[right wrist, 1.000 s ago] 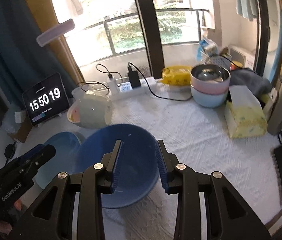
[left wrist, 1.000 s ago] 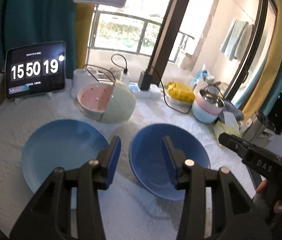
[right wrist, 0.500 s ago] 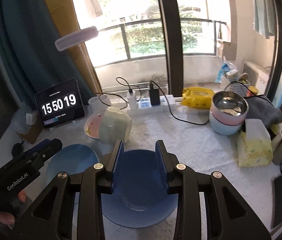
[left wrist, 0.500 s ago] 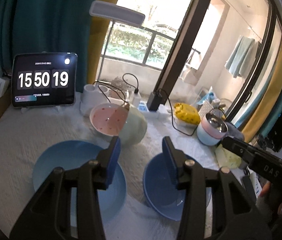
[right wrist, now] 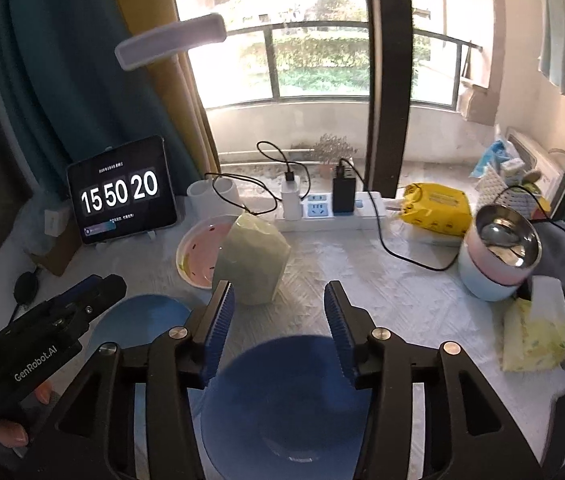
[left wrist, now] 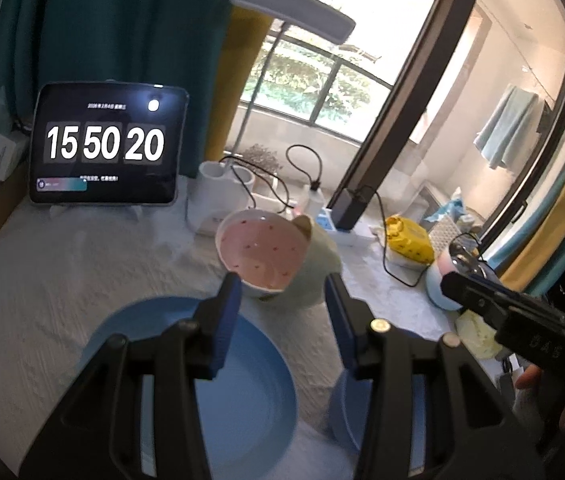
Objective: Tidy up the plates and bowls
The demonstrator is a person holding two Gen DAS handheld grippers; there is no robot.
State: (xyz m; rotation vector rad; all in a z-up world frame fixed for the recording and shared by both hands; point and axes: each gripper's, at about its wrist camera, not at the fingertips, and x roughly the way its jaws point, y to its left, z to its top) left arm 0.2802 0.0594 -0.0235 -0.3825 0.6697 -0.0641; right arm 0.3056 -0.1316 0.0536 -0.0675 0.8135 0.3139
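The left gripper [left wrist: 282, 312] hangs over the white tablecloth [left wrist: 42, 280] with its blue-padded jaws spread apart and nothing between them. Under it lies a light blue plate [left wrist: 250, 392], and just to its right the rim of a darker blue bowl [left wrist: 348, 412] peeks out. Beyond the fingertips a pink dotted bowl [left wrist: 260, 254] tilts against a pale green bowl [left wrist: 318, 276]. A tablet [left wrist: 104, 144] reads 15 50 20. The right gripper [left wrist: 502, 312] juts in at the right edge

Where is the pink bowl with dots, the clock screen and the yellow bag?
pink bowl [left wrist: 260, 250], left wrist view, on its dotted inside.
clock screen [right wrist: 120, 192], right wrist view, on the digits.
yellow bag [right wrist: 436, 202], right wrist view, on its top face.
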